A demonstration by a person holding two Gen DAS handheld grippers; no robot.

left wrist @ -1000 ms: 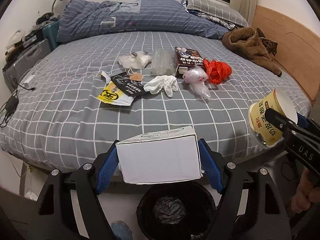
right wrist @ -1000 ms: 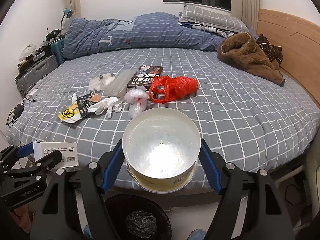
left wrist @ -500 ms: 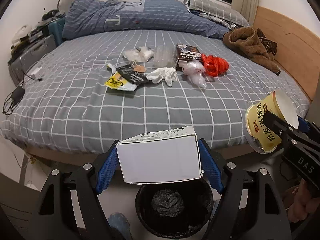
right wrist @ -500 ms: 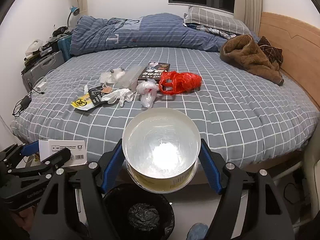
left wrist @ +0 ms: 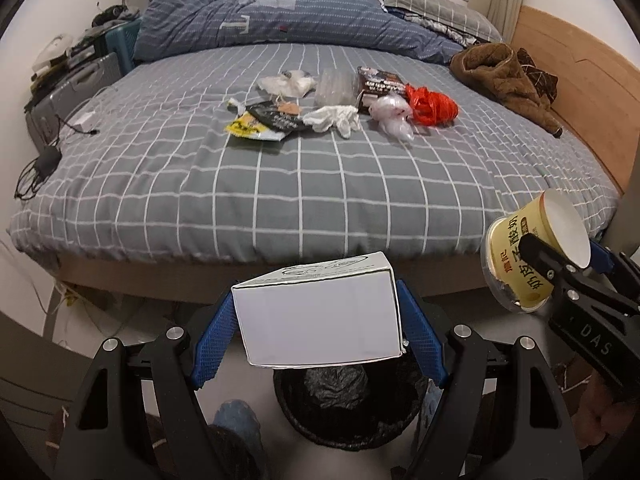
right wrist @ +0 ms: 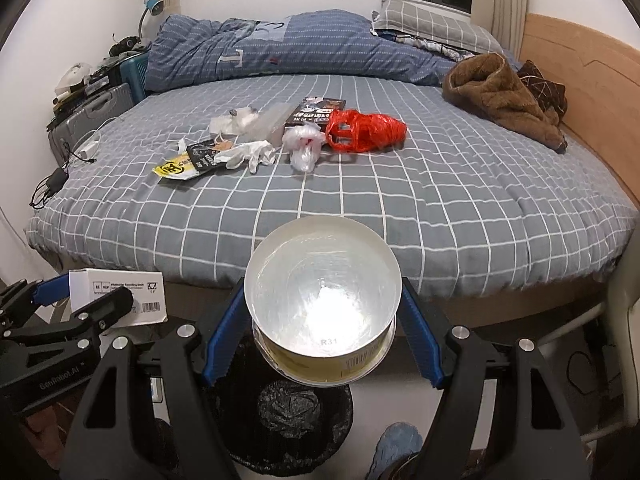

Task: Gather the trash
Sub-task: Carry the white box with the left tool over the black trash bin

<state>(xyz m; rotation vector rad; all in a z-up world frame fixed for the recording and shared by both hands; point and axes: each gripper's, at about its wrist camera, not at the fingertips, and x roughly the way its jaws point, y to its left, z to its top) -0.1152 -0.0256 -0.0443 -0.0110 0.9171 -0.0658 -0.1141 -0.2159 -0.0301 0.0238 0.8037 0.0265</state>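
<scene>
My left gripper (left wrist: pixel 316 316) is shut on a white cardboard box (left wrist: pixel 318 316) and holds it above a black trash bin (left wrist: pixel 348 408) on the floor in front of the bed. My right gripper (right wrist: pixel 322 312) is shut on a yellow paper cup (right wrist: pixel 322 296), open end facing the camera, above the same bin (right wrist: pixel 296 424). The cup (left wrist: pixel 528 256) shows at the right of the left wrist view. The box (right wrist: pixel 120 294) shows at the left of the right wrist view. More trash lies on the bed: a yellow-black wrapper (left wrist: pixel 260 122), a white glove (left wrist: pixel 334 118), a red bag (left wrist: pixel 432 106).
A grey checked bed (left wrist: pixel 320 184) fills the middle, with a blue duvet (left wrist: pixel 280 16) at the back and a brown garment (left wrist: pixel 504 76) at the right. A dark packet (left wrist: pixel 376 84) and clear plastic bags (left wrist: pixel 390 114) lie among the trash. A suitcase (left wrist: pixel 68 92) and cables stand at the left.
Both grippers have pulled back from the bed and risen a little with box and cup still held. The bin now sits further under them.
</scene>
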